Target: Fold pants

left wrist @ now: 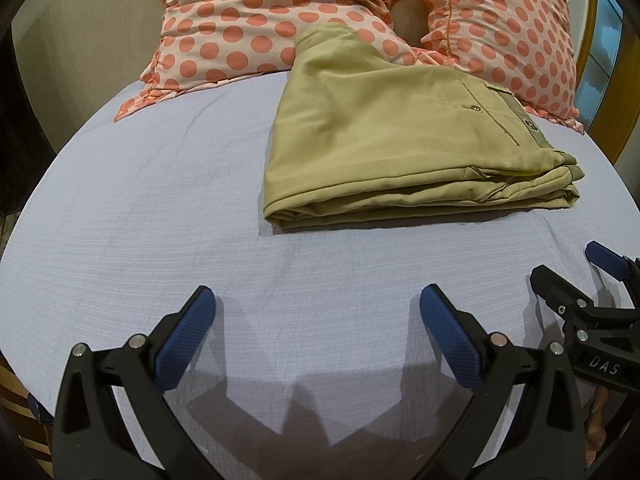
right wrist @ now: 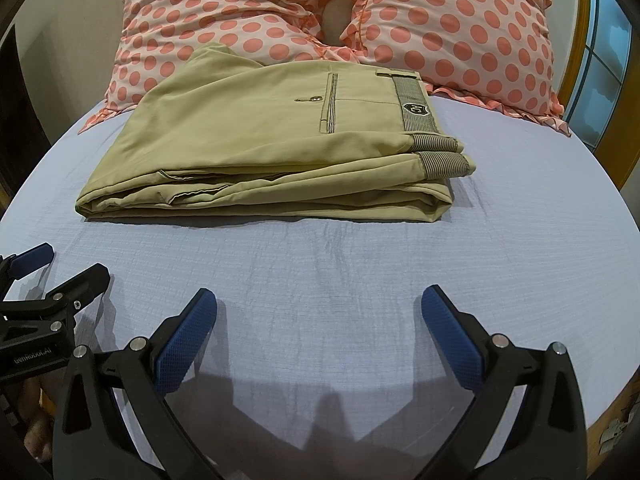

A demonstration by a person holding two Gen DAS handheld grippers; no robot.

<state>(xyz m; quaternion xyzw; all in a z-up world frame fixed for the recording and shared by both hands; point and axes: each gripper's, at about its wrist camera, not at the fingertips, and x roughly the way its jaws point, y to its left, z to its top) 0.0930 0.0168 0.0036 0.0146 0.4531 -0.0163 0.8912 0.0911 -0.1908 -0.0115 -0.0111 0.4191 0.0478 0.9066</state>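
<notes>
Khaki pants (left wrist: pixel 384 140) lie folded into a compact stack on the light blue bed sheet (left wrist: pixel 160 220), waistband to the right; they also show in the right wrist view (right wrist: pixel 260 148). My left gripper (left wrist: pixel 318 300) is open and empty, hovering over the sheet in front of the pants. My right gripper (right wrist: pixel 319 300) is open and empty, also in front of the pants. Each gripper shows at the edge of the other's view: the right one (left wrist: pixel 572 272) and the left one (right wrist: pixel 68 268).
Two pink pillows with orange dots (right wrist: pixel 460 28) lean at the head of the bed behind the pants. A wooden frame and a window (right wrist: pixel 600 60) stand at the right. The sheet's near edge (right wrist: pixel 320 392) drops off below my fingers.
</notes>
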